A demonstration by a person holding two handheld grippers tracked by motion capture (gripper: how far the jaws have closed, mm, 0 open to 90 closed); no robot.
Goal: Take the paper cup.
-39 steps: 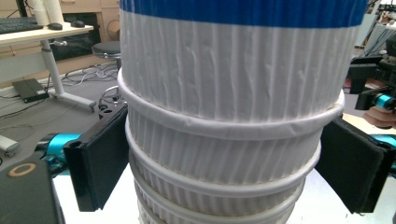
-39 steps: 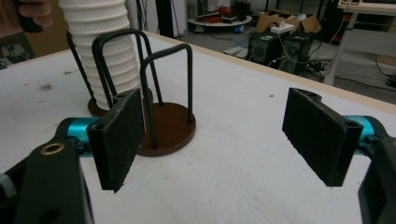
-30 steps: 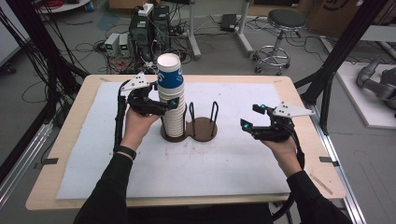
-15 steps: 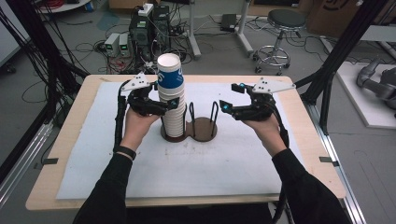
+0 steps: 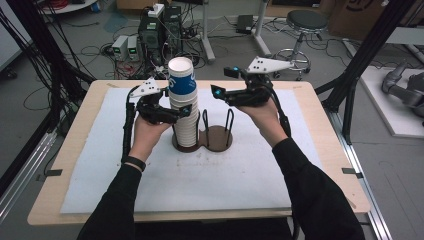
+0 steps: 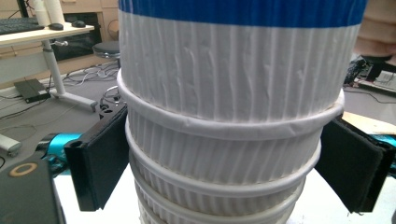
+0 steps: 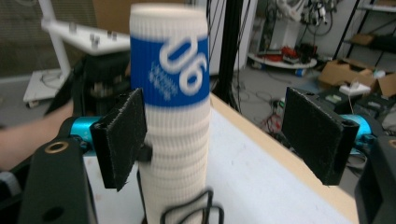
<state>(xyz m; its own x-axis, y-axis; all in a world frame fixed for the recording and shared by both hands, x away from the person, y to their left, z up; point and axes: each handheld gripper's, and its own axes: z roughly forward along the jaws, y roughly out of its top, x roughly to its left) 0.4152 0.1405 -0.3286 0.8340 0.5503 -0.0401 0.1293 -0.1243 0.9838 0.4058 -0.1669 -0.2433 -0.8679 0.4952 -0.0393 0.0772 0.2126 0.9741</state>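
A stack of ribbed paper cups [image 5: 183, 107] stands just left of centre in the high view, in the left ring of a 2-ring wire holder [image 5: 216, 135] on the white mat [image 5: 200, 180]. The top cup [image 5: 180, 75] has a blue band. The left gripper [image 5: 186, 113] is clamped on the stack's middle; in the left gripper view both pads [image 6: 98, 165] press the white ribs. The right gripper [image 5: 219, 82] hangs upper centre, right of the top cup, its jaws having just been closing with nothing yet pinched; in the right gripper view the stack [image 7: 173, 140] stands beyond its left pad.
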